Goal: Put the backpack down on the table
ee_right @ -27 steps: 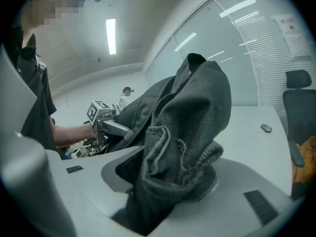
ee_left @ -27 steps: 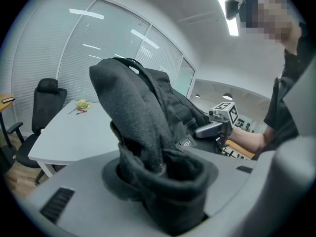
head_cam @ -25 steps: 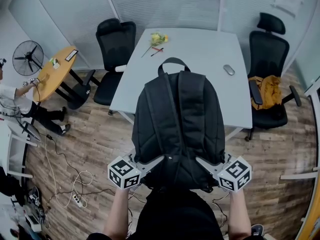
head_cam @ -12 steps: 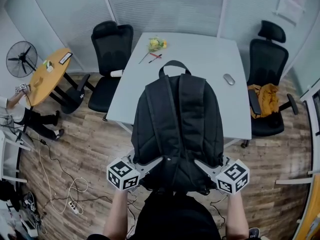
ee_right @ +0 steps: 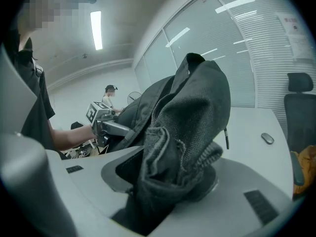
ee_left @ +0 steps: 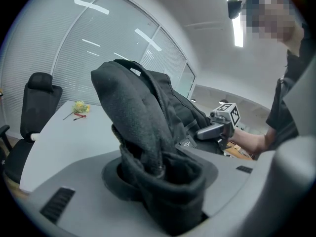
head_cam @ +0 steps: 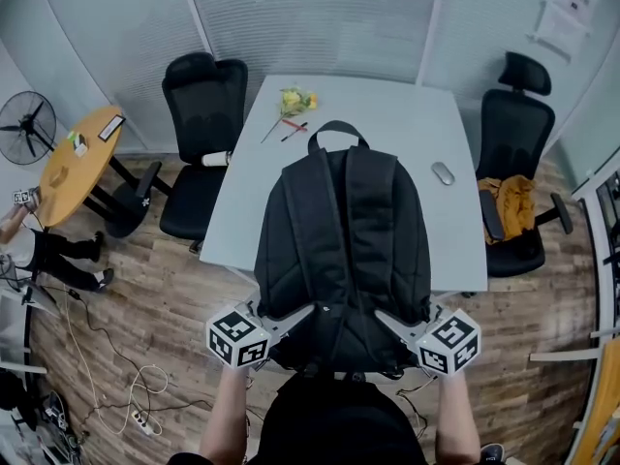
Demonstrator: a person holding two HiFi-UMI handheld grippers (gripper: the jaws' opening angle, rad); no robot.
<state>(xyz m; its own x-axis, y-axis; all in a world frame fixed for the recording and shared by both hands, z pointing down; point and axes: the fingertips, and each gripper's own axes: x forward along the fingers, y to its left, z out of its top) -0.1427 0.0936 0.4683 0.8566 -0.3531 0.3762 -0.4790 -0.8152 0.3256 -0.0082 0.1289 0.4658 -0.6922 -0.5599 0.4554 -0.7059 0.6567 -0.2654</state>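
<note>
Pale grey rectangular worktop (head_cam: 407,124): head view alone shows your black fabric backpack (head_cam: 344,231) held upright over its near edge. Your left tool (ee_left: 158,169) and right tool (ee_right: 168,174): each clamped on bunched backpack fabric, plain in the gripper views. From above, the backpack hides their tips.

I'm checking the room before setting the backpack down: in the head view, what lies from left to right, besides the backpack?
Standing fan, round wooden table, black office chair, yellow flowers, computer mouse, second black office chair.

The table (head_cam: 387,124) is mostly bare, with a mouse (head_cam: 443,173) right and seemingly flowers (head_cam: 294,100) far left.
</note>
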